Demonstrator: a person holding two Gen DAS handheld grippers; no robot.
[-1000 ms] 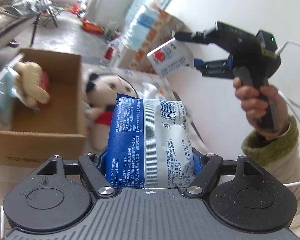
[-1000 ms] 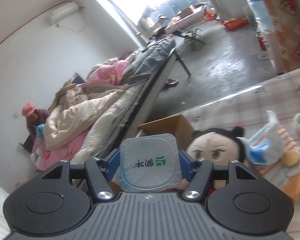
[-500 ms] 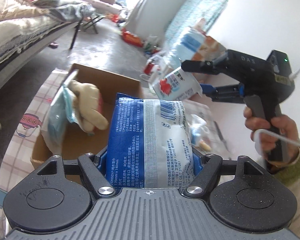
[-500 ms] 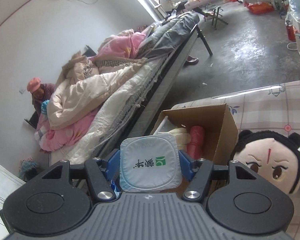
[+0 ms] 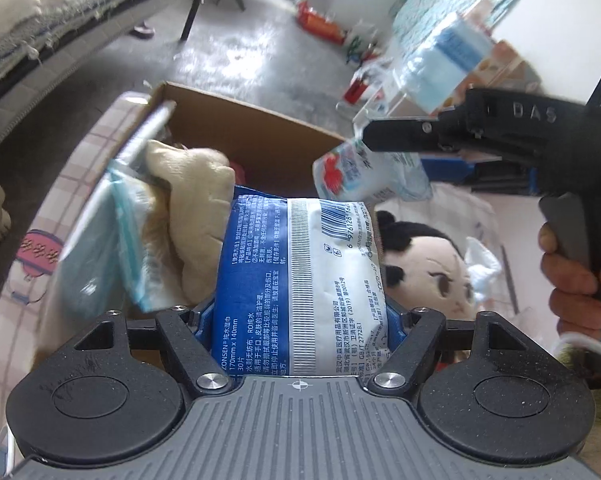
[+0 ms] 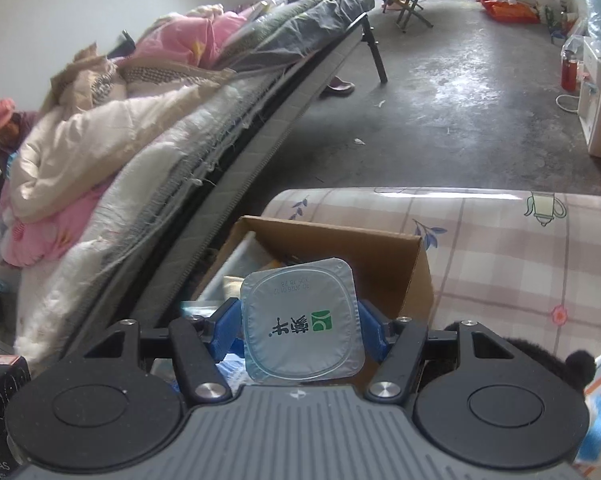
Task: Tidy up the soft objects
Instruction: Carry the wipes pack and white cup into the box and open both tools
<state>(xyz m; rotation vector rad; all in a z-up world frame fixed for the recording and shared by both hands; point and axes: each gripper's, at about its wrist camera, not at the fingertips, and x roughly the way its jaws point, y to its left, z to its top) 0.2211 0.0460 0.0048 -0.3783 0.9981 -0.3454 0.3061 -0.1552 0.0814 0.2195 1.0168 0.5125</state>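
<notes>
The left gripper (image 5: 300,332) clamps a wet-wipes pack (image 5: 300,280) above the cardboard box (image 5: 256,136) for dropping in. At 2 o'clock, the right gripper (image 6: 300,332) – jaws just closing – pinches a yogurt cup (image 6: 300,320) over the same box.

Each gripper (image 5: 300,316) is built of a ribbed grey body, two round black discs, black arms fastened with silver screws, and blue pads (image 6: 370,330). "DAS" is embossed on the right gripper (image 5: 384,152), held in a hand (image 5: 576,280); a white cable (image 5: 588,346) and green cuff (image 5: 576,360) are seen.
</notes>
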